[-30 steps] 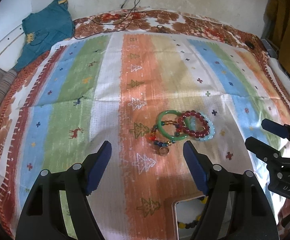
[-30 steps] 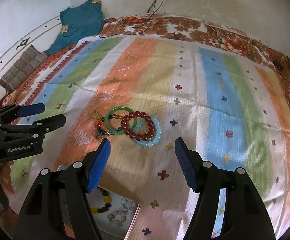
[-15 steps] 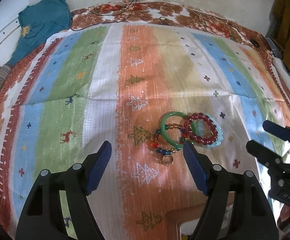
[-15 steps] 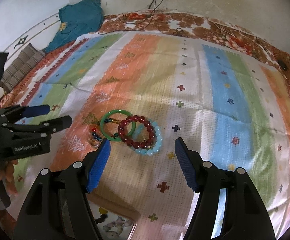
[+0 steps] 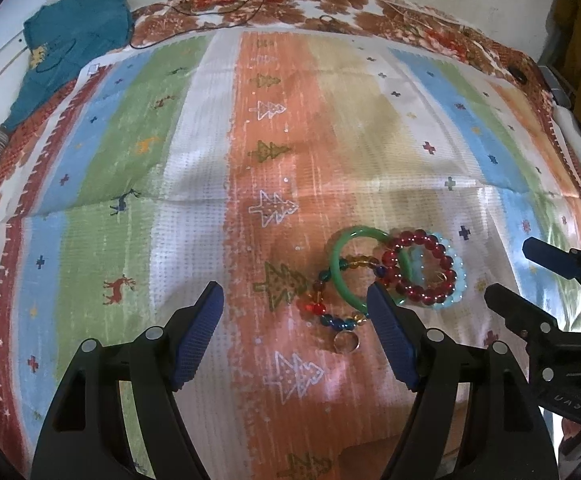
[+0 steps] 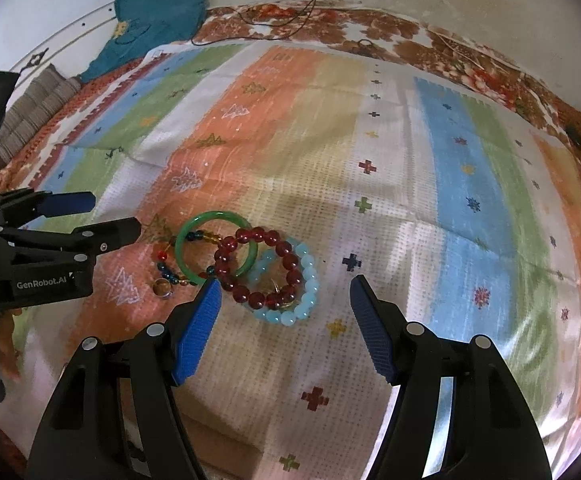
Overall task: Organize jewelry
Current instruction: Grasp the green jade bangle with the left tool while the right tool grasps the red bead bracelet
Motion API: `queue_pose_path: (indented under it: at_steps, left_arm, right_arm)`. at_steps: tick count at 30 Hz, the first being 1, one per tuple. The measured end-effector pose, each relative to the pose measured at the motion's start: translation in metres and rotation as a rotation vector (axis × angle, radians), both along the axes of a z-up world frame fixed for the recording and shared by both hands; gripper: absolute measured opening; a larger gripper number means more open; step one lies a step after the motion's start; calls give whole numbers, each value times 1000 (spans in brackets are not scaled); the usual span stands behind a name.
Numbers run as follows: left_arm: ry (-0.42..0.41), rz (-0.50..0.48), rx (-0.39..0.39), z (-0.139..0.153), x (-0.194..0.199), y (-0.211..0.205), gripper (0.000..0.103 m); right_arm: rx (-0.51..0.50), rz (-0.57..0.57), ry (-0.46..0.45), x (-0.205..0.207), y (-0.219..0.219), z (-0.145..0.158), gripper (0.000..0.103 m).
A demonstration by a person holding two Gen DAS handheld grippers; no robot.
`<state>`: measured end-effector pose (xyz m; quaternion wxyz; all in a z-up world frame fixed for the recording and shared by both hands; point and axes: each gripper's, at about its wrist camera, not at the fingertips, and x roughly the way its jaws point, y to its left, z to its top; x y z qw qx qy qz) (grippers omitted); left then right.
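Note:
A heap of jewellery lies on the striped cloth. It holds a green bangle, a dark red bead bracelet, a pale blue bead bracelet, a string of mixed coloured beads and a small metal ring. My left gripper hangs open above the cloth, just left of the heap. My right gripper is open too, above the heap's near right side. Neither holds anything.
The striped cloth covers a floral bedspread. A teal garment and dark cables lie at the far edge by the wall. A tan box edge shows under my right gripper. A person's hand grips the left tool.
Both grippers have come forward and lower toward the jewellery heap, which looks larger. The open box with beads has slipped out of the bottom of both views. Both jaws stay as wide.

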<state>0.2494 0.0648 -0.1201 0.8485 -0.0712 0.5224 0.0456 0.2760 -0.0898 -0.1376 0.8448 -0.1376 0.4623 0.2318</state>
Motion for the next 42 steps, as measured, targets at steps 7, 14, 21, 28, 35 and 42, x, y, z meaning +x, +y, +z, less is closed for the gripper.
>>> queue_pose_path:
  at_steps: [7, 14, 21, 28, 35, 42]
  left_arm:
    - [28, -5, -5, -12, 10, 5, 73]
    - [49, -17, -8, -20, 20, 4, 72]
    - [58, -30, -21, -28, 29, 2, 71]
    - [74, -28, -28, -37, 35, 5, 64]
    - [73, -64, -31, -42, 39, -2, 59]
    - [88, -79, -15, -50, 44, -6, 42]
  right_arm:
    - [-2, 27, 52, 13, 10, -14, 67]
    - [-30, 28, 79, 23, 17, -26, 58]
    - [-51, 41, 77, 29, 22, -33, 53]
    - [-60, 45, 83, 34, 25, -38, 44]
    - [-61, 41, 94, 41, 26, -44, 33]
    - [-75, 42, 93, 44, 27, -48, 31]
